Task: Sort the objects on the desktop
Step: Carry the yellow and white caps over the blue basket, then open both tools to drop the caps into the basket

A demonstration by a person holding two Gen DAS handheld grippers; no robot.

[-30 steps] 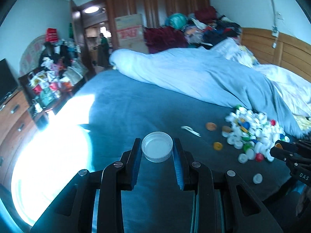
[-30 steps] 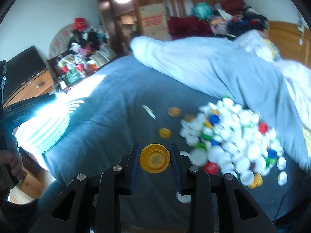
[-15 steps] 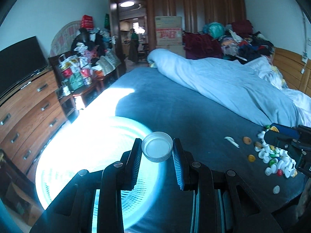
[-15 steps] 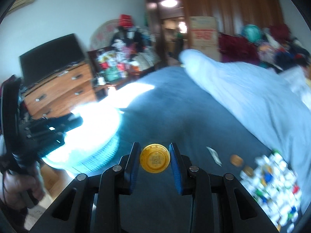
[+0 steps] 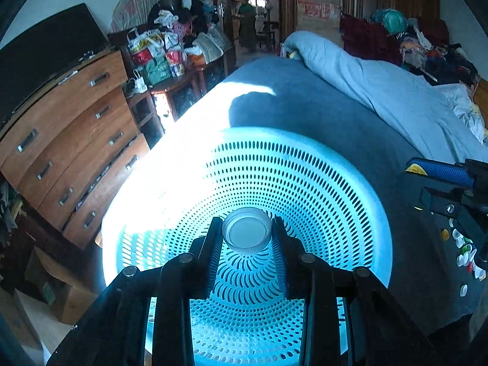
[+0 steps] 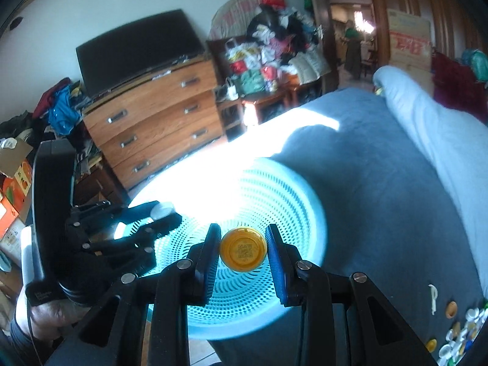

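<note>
My left gripper (image 5: 246, 232) is shut on a white bottle cap (image 5: 246, 231) and hangs over the perforated light-blue basket (image 5: 350, 183) at the bed's edge. My right gripper (image 6: 243, 251) is shut on a yellow cap (image 6: 243, 253), also above the basket (image 6: 308, 195). In the right wrist view the left gripper (image 6: 158, 218) shows at the basket's left rim with the white cap (image 6: 161, 210) in it. The right gripper's blue pad (image 5: 439, 170) enters the left wrist view at the right. A pile of loose caps (image 6: 457, 338) lies on the blue bed sheet (image 6: 381, 183).
A wooden chest of drawers (image 6: 158, 116) with a dark TV (image 6: 137, 48) stands left of the bed. A rumpled light-blue duvet (image 5: 381, 91) covers the bed's far side. Cardboard boxes (image 5: 52, 289) sit on the floor. A person (image 5: 245, 23) stands in the doorway.
Both grippers swung left from the cap pile to over the basket, each keeping its cap. The basket now fills the middle of both views.
</note>
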